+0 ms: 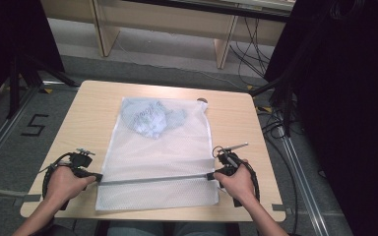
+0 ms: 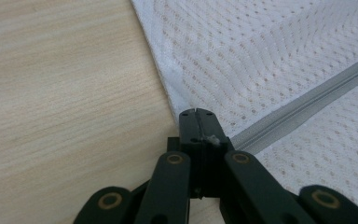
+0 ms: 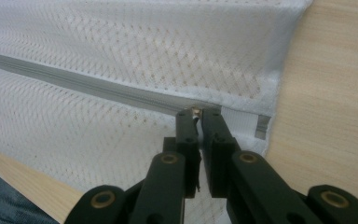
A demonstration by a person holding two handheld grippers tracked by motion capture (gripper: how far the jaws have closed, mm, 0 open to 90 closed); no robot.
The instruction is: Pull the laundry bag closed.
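Mesh laundry bag (image 1: 157,157) flat on table (image 1: 88,113), pale blue garment (image 1: 152,118) inside at far end. Left gripper (image 2: 196,112) clenched on bag's edge by zipper (image 1: 152,180); right gripper (image 3: 196,112) clenched on zipper pull (image 3: 196,112).

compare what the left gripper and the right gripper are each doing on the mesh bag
The left gripper is clamped at the left end of the zipper, by the edge of the mesh bag; the right gripper is at the zipper's right end.
The left gripper pinches a bit of white fabric; the right gripper pinches a small metal piece, probably the zipper pull.
Both have their jaws shut and lie low over the table.
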